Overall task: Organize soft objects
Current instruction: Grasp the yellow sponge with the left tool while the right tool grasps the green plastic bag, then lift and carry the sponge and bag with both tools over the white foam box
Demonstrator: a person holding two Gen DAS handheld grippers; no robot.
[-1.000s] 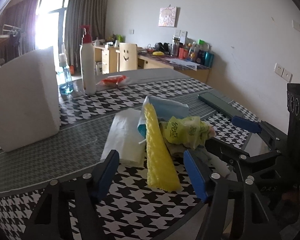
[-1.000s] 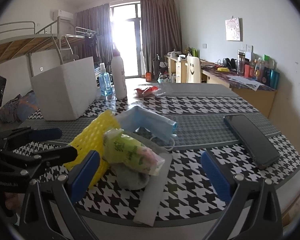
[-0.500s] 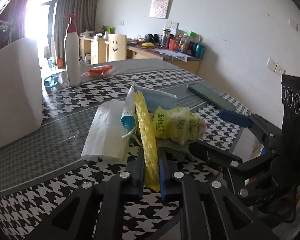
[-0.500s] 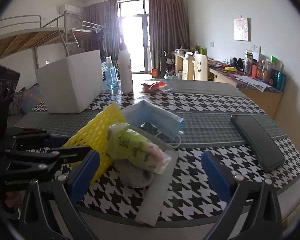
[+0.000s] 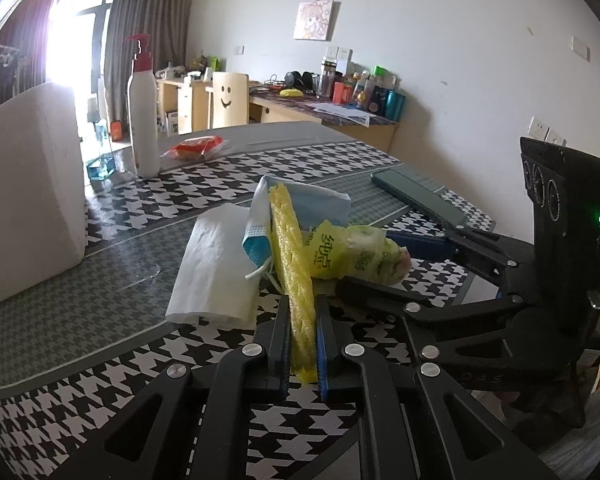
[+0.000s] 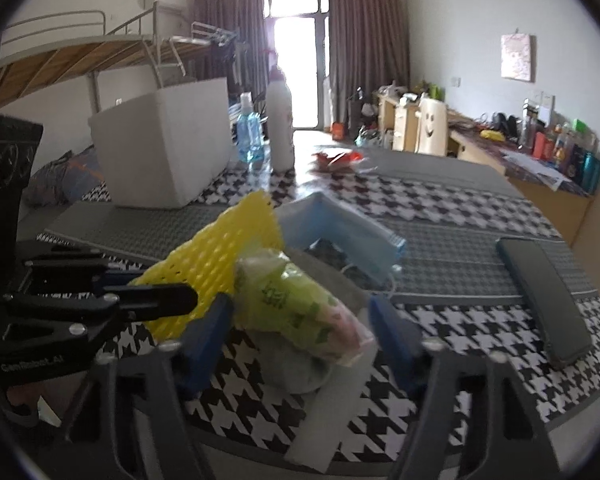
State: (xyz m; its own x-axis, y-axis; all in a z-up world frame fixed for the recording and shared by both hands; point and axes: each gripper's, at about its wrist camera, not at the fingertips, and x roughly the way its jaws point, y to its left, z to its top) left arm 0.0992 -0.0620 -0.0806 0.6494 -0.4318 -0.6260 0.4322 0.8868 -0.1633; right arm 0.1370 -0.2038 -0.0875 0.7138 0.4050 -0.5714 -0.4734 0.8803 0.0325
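Left wrist view: left tongs (image 5: pixel 302 354) clamp yellow foam net (image 5: pixel 292 276) | right tongs (image 6: pixel 300 332) closing around green packet (image 6: pixel 296 308), pads not yet pressing | pile sits on table (image 5: pixel 60 320), white box (image 5: pixel 24 208) nearby | progress: nothing sorted yet

Bare table (image 5: pixel 60 312) left of pile; white box (image 5: pixel 24 200) (probably foam) blocks beyond.

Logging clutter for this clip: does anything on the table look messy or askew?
Yes. The soft things sit in a jumble: yellow foam net, blue face mask and green tissue pack overlap atop a white napkin.
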